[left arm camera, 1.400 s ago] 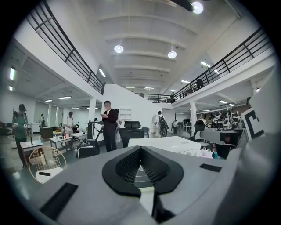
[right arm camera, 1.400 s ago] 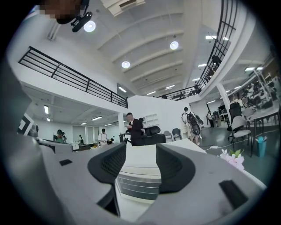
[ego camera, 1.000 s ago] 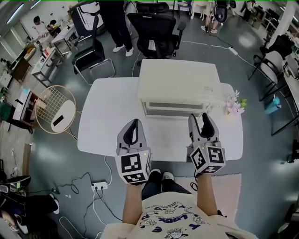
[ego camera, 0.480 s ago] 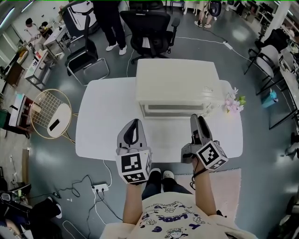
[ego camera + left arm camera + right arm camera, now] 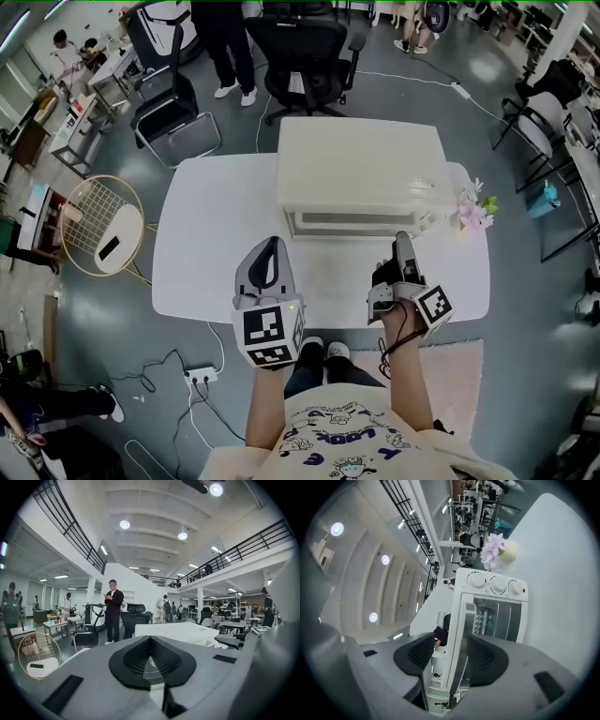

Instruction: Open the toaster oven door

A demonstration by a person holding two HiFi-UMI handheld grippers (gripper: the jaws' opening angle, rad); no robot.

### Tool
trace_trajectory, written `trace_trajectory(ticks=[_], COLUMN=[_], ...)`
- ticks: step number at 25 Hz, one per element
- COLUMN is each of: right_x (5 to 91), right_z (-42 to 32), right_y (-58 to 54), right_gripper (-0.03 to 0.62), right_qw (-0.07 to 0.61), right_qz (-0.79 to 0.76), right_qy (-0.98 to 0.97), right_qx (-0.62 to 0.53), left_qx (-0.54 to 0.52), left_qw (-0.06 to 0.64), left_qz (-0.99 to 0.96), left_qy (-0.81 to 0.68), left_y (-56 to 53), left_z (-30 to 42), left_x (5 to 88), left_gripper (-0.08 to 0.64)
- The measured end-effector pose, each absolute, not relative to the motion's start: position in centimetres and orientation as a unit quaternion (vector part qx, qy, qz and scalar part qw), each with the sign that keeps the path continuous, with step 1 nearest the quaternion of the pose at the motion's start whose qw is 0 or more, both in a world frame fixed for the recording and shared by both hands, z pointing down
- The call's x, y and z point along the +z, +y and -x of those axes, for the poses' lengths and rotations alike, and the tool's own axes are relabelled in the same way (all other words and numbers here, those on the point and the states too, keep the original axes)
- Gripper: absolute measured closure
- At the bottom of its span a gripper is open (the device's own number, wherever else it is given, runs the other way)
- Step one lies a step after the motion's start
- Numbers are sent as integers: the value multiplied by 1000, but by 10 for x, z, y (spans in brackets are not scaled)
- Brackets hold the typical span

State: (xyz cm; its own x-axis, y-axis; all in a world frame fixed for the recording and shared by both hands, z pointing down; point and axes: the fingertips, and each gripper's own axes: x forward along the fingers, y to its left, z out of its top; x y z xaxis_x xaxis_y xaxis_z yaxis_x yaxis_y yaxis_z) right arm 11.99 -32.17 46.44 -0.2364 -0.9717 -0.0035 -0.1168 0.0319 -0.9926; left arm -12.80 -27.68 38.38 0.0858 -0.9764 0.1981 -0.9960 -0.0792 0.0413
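Open-plan office/lab hall w/ grey floor (image 5: 103, 328): black swivel chair (image 5: 305, 47) just behind the white table (image 5: 202, 253), staffed desks (image 5: 98, 80) to the table's far left, more chairs (image 5: 548, 122) to its right, railed mezzanine (image 5: 243, 550) & round ceiling lights (image 5: 124, 524) high above the table.

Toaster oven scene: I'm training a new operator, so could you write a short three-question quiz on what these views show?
1. True or false: the door of the toaster oven is already swung down open.
2. Multiple choice: what stands between the jaws of the right gripper? A) a control knob B) the door handle C) the pink flowers
3. Fill in: the left gripper hangs over the white table with its jaws ____ and nothing between them.

Key: 1 false, the door looks closed; 2 B, the jaws stand apart on either side of the handle; 3 shut.
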Motion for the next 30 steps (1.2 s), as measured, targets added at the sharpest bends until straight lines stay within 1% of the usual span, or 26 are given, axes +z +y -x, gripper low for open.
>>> trace_trajectory(ticks=[22,23,24,26,27,30], right_x=[498,499,499,499,499,499], right_z=[-115,-115,-114,-114,-114,-115], right_y=[-363,-364,-364,-364,-364,-364], right_gripper=[379,385,419,438,471,476], right_qw=[389,387,386,385,386,393], right_qz=[490,491,491,492,493,488], right_qy=[561,561,562,562,561,559], right_qx=[-542,-542,-542,-542,-542,-543], left_qx=[61,61,61,61,61,61], left_qw=[80,81,81,83,83,84], left_qz=[-722,-722,-721,-721,-721,-722], left_qy=[-684,-685,-685,-686,-685,-684], left_y=[-305,-305,-305,-306,-306,-307], left_z=[152,153,154,153,153,151], left_x=[383,383,384,383,383,384], left_gripper=[555,555,555,555,555,555])
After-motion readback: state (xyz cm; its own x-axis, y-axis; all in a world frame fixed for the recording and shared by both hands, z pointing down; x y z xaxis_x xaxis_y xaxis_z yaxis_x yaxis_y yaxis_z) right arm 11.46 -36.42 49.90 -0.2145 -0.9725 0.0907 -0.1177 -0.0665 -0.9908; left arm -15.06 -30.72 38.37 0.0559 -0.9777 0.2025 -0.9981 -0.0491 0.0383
